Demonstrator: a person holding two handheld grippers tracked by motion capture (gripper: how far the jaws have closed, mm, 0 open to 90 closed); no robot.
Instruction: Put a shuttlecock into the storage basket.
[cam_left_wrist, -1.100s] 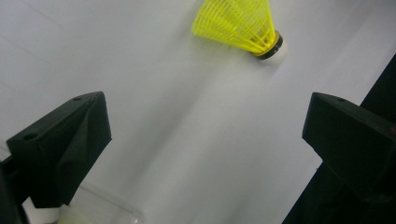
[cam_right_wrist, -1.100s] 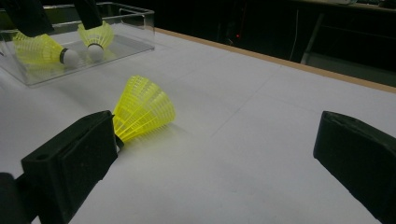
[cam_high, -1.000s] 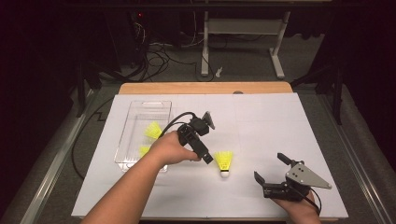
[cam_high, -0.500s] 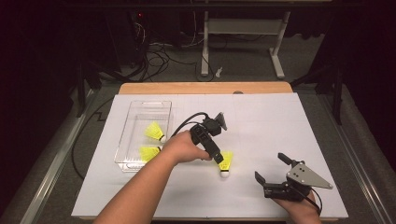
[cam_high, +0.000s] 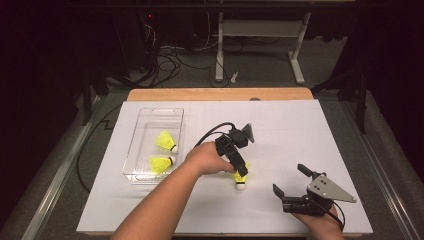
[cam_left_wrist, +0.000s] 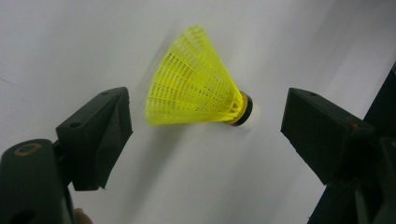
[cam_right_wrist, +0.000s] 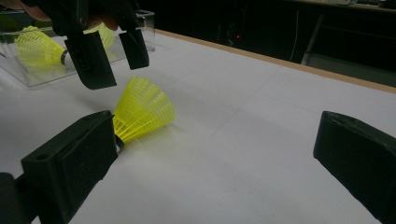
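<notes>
Lying between left tool (cam_left_wrist: 205, 135) jaws, untouched, shuttlecock (cam_left_wrist: 194, 86)

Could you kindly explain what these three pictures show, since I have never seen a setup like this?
A person works at a white-covered table, holding a black two-jaw tool in each hand. The high view looks down from above; the other two come from cameras riding on each tool.

The left gripper is over a yellow plastic shuttlecock lying on the table; its jaws have just been closing and straddle it without touching. The right gripper rests open, holding nothing. A clear plastic box already contains two more yellow shuttlecocks.
</notes>
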